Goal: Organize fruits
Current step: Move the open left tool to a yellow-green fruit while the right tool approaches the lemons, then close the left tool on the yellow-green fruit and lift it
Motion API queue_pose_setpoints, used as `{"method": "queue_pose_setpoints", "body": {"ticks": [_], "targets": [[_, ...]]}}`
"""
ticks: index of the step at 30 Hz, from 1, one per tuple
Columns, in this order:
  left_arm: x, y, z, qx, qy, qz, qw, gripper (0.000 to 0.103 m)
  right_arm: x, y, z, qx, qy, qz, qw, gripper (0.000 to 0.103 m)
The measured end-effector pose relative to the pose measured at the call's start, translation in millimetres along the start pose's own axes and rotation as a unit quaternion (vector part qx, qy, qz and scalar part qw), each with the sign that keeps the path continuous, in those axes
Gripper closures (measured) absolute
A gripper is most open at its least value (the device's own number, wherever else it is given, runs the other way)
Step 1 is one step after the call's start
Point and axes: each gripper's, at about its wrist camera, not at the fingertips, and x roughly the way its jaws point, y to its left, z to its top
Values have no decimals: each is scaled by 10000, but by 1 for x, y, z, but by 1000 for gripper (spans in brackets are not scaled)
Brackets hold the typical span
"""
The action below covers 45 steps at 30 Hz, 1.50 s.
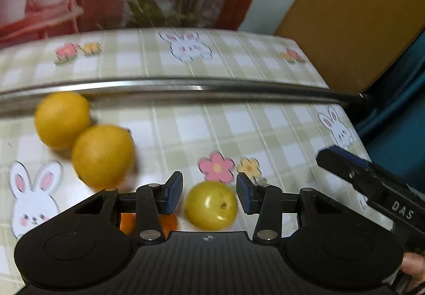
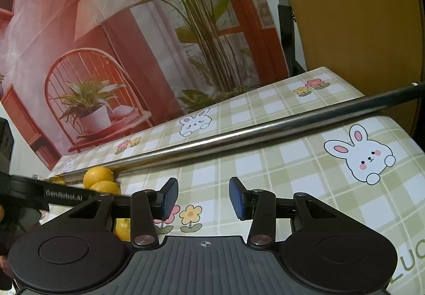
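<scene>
Down on the checked tablecloth (image 1: 279, 133), a small yellow-green fruit (image 1: 210, 206) sits between the blue pads (image 1: 174, 195) of the left gripper (image 1: 209, 195). The jaws stand apart, with a sliver of cloth showing on either side of the fruit, so the pads do not press on it; the gripper is released around it, not clamped. The fruit rests on the cloth just in front of the gripper body, its stem mark turned to the camera.

Left of that gripper and farther off lie two yellow fruits (image 1: 103, 156), touching each other; the far one (image 1: 62, 119) lies against a metal bar (image 1: 186, 87) that runs across the table. An orange fruit (image 1: 127, 223) peeks out from under the left finger linkage, mostly hidden.

From the right wrist view, the right gripper (image 2: 203, 198) hangs over bare cloth with jaws apart and nothing between them; only printed flowers (image 2: 190, 218) show in the gap. The two yellow fruits (image 2: 98, 175) appear well to its left by the bar (image 2: 239, 135), beyond the left gripper's black body (image 2: 39, 195). Another yellow fruit (image 2: 122, 228) shows partly behind its left finger arm. In the left wrist view, the right gripper's tip (image 1: 345, 162) comes in from the right edge, apart from the small fruit.
</scene>
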Motion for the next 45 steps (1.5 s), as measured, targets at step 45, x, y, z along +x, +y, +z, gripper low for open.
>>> {"method": "queue_pose_setpoints", "body": {"ticks": [45], "targets": [[-89, 12, -37, 546, -1088, 722, 9899, 53, -5, 8, -5, -60, 174, 0, 9998, 63]]}}
